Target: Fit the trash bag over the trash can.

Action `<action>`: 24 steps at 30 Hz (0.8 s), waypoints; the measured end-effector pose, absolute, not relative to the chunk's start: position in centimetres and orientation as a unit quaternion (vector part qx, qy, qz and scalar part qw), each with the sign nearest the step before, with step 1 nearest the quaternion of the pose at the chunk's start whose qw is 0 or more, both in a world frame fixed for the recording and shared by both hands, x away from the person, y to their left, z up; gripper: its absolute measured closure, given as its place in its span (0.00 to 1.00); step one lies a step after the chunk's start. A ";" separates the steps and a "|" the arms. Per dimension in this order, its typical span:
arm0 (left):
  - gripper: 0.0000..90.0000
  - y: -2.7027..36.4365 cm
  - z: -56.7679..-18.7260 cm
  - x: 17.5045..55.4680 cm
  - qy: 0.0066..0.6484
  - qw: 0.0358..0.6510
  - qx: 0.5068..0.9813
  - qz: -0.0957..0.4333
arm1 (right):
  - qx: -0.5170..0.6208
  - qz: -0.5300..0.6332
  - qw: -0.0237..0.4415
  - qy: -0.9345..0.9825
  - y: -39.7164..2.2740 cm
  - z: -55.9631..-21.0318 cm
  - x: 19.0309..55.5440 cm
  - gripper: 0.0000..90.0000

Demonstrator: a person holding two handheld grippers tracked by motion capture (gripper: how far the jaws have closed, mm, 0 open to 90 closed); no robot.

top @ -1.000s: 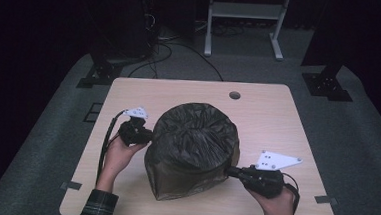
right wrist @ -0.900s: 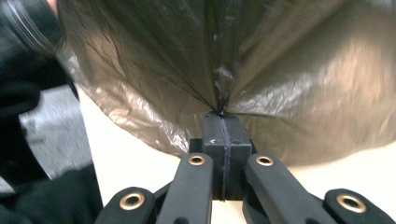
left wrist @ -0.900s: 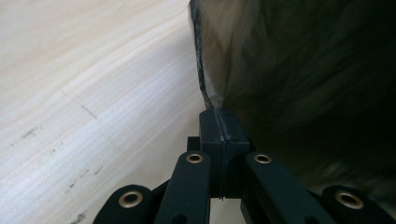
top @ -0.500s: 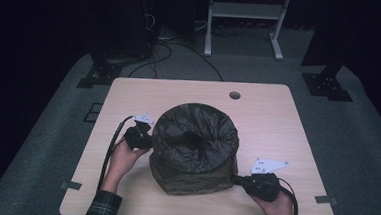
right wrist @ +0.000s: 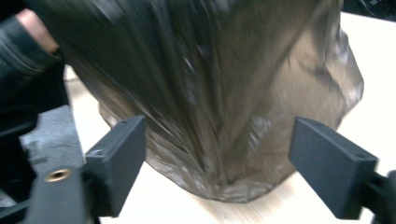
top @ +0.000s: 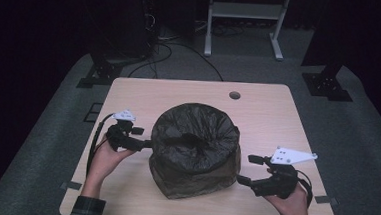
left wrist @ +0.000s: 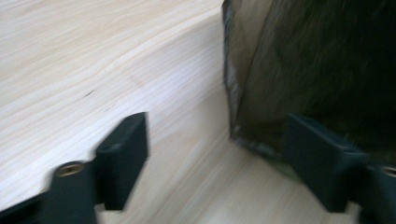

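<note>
bag [top: 194,148] seemingly upright, mouth up; both grippers' fingers just opened, holding nothing.

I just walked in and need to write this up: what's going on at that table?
A person is working a dark plastic bag that stands on a wooden table, with a handheld gripper in each hand. The left gripper is at the bag's left side, the right gripper just off its right side. Both grippers' jaws have just been opening and now stand apart, with no film pinched. The bag sits puffed up on its own, its top gathered inward.
</note>
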State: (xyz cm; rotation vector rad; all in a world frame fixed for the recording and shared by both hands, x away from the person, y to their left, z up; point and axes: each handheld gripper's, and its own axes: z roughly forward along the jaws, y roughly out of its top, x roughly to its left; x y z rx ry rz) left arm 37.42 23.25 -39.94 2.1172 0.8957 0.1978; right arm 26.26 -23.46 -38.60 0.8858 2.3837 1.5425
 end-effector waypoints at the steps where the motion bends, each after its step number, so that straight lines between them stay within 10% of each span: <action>1: 0.19 23.5 -40.0 37.2 0.355 0.404 0.839 0.082 | 0.292 0.524 0.083 0.796 -23.7 -37.9 26.2 0.15; 8: 0.03 25.2 -40.8 34.8 0.360 0.383 0.844 0.104 | 0.264 0.537 0.105 0.795 -24.1 -34.2 26.0 0.11; 24: 0.00 25.3 -44.9 30.2 0.319 0.350 0.875 0.106 | 0.224 0.540 0.121 0.802 -22.6 -29.0 29.0 0.11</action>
